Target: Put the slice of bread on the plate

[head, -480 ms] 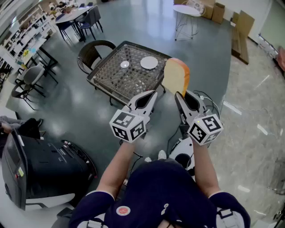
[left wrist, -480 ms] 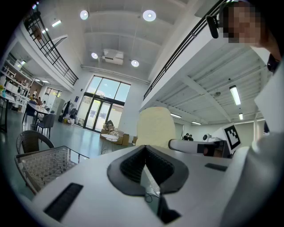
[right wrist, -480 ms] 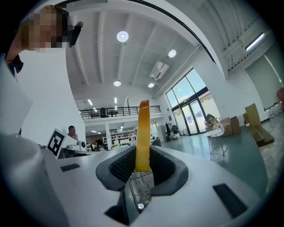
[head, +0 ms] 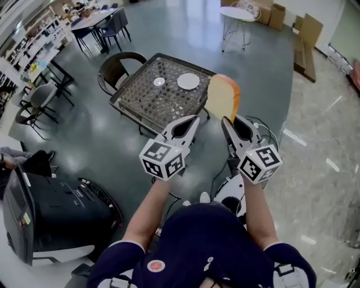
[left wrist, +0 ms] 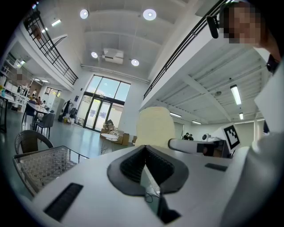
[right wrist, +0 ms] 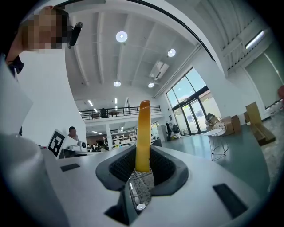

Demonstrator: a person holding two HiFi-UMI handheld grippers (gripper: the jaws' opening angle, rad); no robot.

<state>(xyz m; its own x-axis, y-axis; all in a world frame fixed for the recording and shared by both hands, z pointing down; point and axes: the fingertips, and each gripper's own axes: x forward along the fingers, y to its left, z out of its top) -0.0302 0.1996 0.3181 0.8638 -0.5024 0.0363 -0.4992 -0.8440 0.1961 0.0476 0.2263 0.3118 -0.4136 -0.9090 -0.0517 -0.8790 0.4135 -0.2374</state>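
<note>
The slice of bread (head: 223, 97), pale with an orange crust, stands upright in the air, and my right gripper (head: 226, 120) is shut on its lower edge. In the right gripper view the bread (right wrist: 143, 133) shows edge-on between the pads. The left gripper view catches its pale face (left wrist: 154, 126) to the right of my left gripper (left wrist: 144, 150). That left gripper (head: 192, 118) is shut and empty, level beside the right one. The white plate (head: 188, 80) lies on the wire-mesh table (head: 140, 101), well ahead of both grippers.
A small white dish (head: 158, 81) sits left of the plate. A dark wicker chair (head: 115, 63) stands behind the table's left side. A black case (head: 50, 211) lies on the floor at lower left. A white round table (head: 236, 14) stands far back.
</note>
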